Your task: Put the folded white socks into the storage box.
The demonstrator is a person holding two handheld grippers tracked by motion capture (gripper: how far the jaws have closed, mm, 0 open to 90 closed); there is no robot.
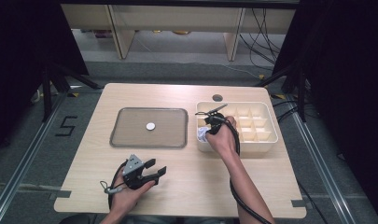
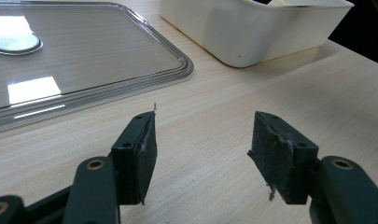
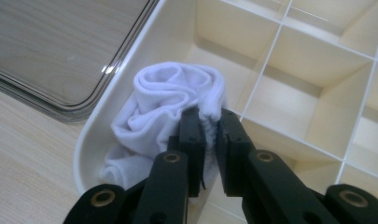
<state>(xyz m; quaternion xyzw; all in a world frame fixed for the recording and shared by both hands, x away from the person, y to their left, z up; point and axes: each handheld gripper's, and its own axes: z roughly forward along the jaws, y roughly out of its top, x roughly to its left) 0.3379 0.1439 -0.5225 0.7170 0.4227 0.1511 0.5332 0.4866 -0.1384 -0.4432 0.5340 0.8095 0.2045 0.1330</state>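
Sock [image 3: 170, 100], white, one: bunched in the near-left corner compartment of one cream divided box [image 1: 263, 140] at 3 o'clock on the table [image 1: 186, 186]. One clear tray [image 1: 130, 126] at 9 o'clock carries one white disc [image 1: 150, 126]. Right tongs [image 3: 209, 135] clenched on the sock's cuff, forearm stretched forward. Left tongs [image 2: 203, 154] released, resting low at 7 o'clock.
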